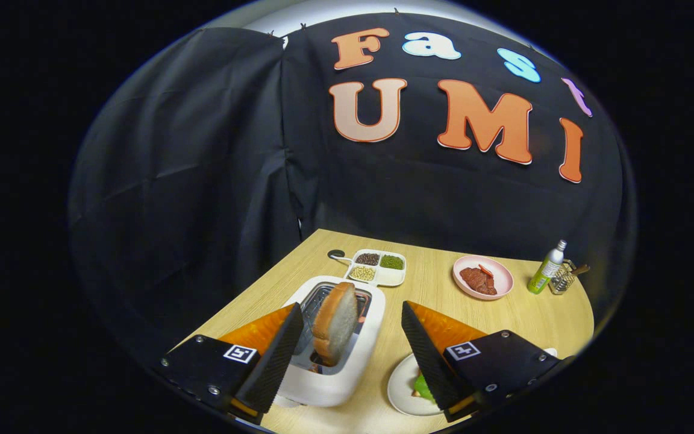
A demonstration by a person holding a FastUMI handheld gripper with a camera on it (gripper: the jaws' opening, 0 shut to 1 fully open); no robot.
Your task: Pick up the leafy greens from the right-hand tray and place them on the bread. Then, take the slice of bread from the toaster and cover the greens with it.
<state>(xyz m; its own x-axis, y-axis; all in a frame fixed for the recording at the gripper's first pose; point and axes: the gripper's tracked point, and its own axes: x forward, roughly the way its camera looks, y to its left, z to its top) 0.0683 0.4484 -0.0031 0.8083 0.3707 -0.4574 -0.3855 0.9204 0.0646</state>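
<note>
The tongs (347, 343) stand spread around the bread slice (335, 322) in the toaster (338, 374); it looks light and soft, so pinch its flat faces gently.

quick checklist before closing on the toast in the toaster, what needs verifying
1. Hand-held gripper open: ok, fingers spread wide.
2. Bread slice between the fingers: ok, nearer one finger, neither touching it.
3. Slice reachable: ok, it stands well above the toaster slot, tilted.
4. Greens already on the white plate: ok, though a finger hides most of it.
5. Bottom bread under the greens: cannot tell.
6. Path from toaster to plate: ok, they sit side by side.
</note>
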